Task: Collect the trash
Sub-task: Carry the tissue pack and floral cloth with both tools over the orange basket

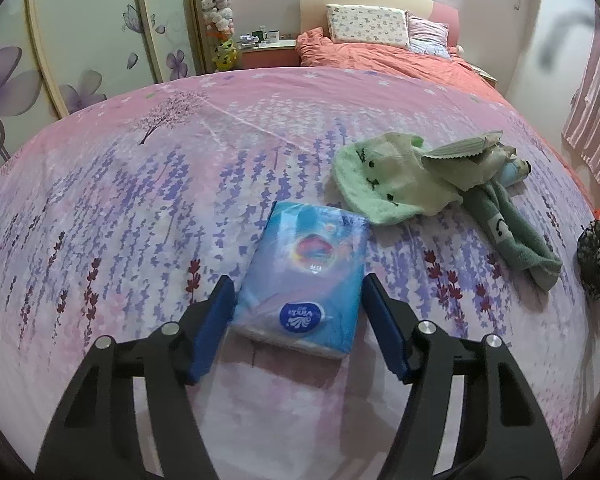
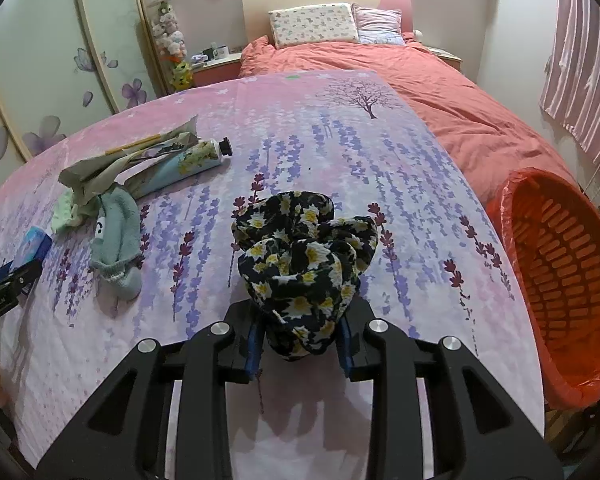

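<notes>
Tissue pack (image 1: pixel 304 280), "Vinda" logo, between spread left tool (image 1: pixel 298 300) pads, ungripped; right tool (image 2: pixel 300 336) clenched on floral cloth (image 2: pixel 304 264).

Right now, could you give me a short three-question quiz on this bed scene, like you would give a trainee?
1. True or false: the right tongs grip the flowered cloth.
2. What lies between the left tongs? A) tissue pack B) sock C) tube
3. What colour is the basket beside the bed?

Key: 1 true; 2 A, pads not pressing it; 3 red.
</notes>
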Motion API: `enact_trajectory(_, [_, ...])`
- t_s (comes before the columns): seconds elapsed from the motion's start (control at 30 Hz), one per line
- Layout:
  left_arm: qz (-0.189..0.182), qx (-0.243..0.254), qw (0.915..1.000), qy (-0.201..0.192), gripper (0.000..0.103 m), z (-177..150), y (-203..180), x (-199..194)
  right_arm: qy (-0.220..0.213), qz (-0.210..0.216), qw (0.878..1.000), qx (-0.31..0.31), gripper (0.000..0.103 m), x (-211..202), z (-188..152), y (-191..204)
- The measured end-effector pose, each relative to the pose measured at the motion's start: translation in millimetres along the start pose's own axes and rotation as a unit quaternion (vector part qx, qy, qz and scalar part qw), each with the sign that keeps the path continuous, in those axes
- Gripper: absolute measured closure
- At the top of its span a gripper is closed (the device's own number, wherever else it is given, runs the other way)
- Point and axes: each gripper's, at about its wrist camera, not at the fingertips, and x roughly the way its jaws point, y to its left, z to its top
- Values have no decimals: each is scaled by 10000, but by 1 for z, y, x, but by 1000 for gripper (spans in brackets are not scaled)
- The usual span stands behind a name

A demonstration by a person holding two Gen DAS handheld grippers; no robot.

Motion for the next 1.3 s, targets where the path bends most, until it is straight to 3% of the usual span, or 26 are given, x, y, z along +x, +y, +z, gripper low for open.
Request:
enact_trajectory(0.67, [-28, -19, 10000, 7, 36, 0, 9, 1, -4, 215, 9997, 106, 68, -1, -1, -9])
enact_trajectory(0.97, [-45, -61, 10000, -16, 40, -3, 14, -1, -2, 25, 10000, -57, 68, -2, 0, -5])
enact_trajectory(1.0, [-42, -60, 10000, -34, 46, -3, 14, -1, -6, 12, 10000, -70, 68, -2, 0, -4])
enact_trajectory(1.1, [-45, -64, 10000, -47, 48, -3, 14, -3, -20, 65, 10000, -17, 83, -4, 0, -5])
enact_trajectory(1.3, [-67, -185, 9997, -163, 52, -5, 16, -17, -242, 190, 9995, 93, 84, -25, 0, -10])
